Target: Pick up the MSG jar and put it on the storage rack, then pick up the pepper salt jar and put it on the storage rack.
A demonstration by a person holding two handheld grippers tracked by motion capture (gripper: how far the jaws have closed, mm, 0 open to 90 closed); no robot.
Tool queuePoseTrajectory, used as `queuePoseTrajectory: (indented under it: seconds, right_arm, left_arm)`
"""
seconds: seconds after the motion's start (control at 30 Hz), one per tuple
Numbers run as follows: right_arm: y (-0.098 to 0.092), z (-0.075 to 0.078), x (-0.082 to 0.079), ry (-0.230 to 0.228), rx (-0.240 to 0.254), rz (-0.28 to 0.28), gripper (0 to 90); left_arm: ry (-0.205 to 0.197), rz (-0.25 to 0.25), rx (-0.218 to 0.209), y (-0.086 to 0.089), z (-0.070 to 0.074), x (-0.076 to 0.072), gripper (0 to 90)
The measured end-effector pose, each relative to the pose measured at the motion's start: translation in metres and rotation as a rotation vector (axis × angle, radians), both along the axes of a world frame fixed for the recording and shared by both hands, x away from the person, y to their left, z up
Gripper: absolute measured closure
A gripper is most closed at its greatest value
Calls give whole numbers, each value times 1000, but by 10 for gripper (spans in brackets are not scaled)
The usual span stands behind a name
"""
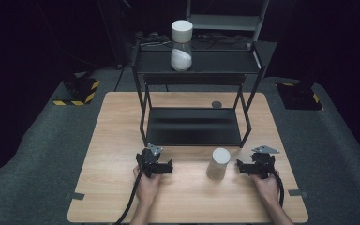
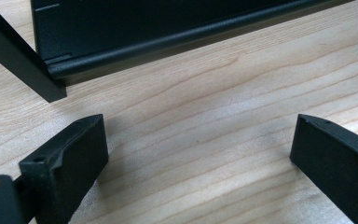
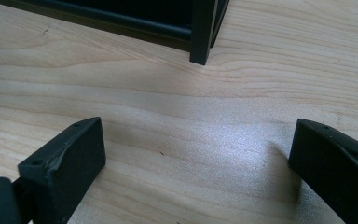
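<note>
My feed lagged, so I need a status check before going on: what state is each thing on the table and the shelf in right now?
Left gripper: open, holding nothing, low over the table.
Right gripper: open, holding nothing, beside the cup.
Cup: upright on the table, between the grippers, untouched.
Jar: upright on the shelf's top tier, lid on, partly filled with white powder.
Shelf: standing, lower tier bare.

Two jars (image 1: 181,45) (image 1: 218,163), one rack (image 1: 194,65)

rack (image 2: 168,28): cut off by top edge | dark disc (image 1: 216,104): too small to identify
</note>
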State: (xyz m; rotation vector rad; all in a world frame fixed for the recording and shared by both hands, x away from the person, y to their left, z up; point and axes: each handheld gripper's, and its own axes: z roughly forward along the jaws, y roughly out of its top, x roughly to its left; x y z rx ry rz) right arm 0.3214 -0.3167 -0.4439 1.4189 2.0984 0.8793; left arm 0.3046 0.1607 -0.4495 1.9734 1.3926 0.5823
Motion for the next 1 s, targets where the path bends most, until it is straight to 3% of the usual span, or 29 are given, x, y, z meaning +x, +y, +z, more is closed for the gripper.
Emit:
queuePoseTrajectory:
  seconds: [0.3, 0.4, 0.73, 1.0]
  right_arm:
    - [1, 3, 0, 14, -7, -9, 12]
    - [-4, 1, -5, -5, 7, 9, 11]
    - [-16, 8, -18, -20, 53, 149, 0]
    - [-17, 7, -24, -6, 60, 246, 0]
  left_arm:
    - [0, 0, 0, 0, 0, 0, 41]
    - [0, 0, 0, 0, 0, 0, 41]
    - [-1, 0, 0, 0, 0, 0, 40]
    - [0, 0, 0, 0, 0, 0, 41]
